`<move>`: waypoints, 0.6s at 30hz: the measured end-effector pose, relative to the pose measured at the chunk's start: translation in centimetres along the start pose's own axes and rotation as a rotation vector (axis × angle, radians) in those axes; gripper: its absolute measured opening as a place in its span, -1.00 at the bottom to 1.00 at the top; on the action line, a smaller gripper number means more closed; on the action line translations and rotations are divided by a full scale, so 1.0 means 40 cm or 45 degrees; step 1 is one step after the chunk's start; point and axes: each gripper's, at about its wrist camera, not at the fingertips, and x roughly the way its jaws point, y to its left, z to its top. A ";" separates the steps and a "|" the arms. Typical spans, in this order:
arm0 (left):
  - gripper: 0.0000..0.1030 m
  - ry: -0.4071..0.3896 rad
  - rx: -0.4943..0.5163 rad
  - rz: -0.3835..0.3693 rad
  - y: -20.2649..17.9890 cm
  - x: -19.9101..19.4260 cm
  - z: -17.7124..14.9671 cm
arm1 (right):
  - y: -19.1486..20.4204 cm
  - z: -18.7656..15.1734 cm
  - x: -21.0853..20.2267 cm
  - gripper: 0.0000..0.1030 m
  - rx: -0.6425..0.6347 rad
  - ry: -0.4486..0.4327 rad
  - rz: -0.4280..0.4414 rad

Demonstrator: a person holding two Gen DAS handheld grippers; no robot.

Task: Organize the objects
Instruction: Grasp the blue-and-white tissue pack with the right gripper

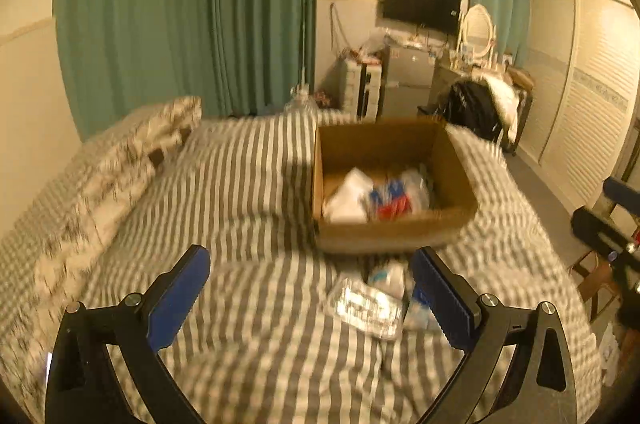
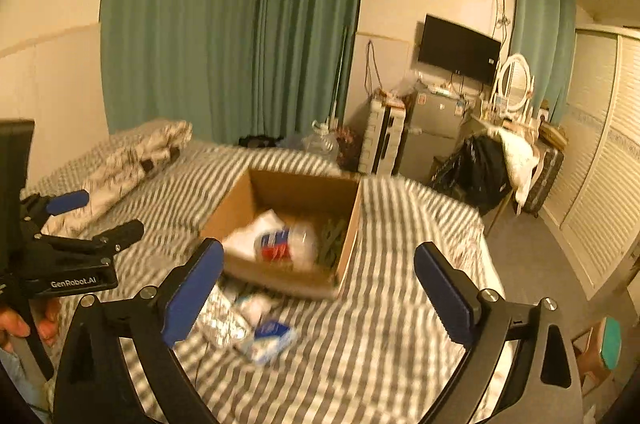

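Left wrist view: my left gripper (image 1: 310,298) hangs over the striped bedspread (image 1: 248,183) with its blue pads spread wide and nothing between them. Just ahead lie a crinkly clear plastic packet (image 1: 366,304) and a small white-and-blue pack (image 1: 418,308), touching each other, near the front wall of the open cardboard box (image 1: 394,236). I judge both light, soft and slippery, so I would pinch the packet across its flat middle, not its edge. Inside the box sit a white bag (image 1: 348,195) and a red-and-blue wrapped item (image 1: 394,197).

Right wrist view: my right gripper (image 2: 320,298) is likewise wide open and empty above the bed. The loose packs lie by its left pad, and the stiff brown box stands beyond.
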 end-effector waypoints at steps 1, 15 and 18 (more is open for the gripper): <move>1.00 0.022 -0.011 -0.002 -0.001 0.021 -0.026 | 0.007 -0.032 0.016 0.87 0.003 0.015 0.008; 1.00 0.295 -0.041 0.062 0.021 0.221 -0.140 | 0.015 -0.213 0.347 0.87 0.064 0.458 0.031; 1.00 0.308 -0.084 0.042 0.038 0.227 -0.141 | 0.050 -0.225 0.401 0.79 0.009 0.538 0.038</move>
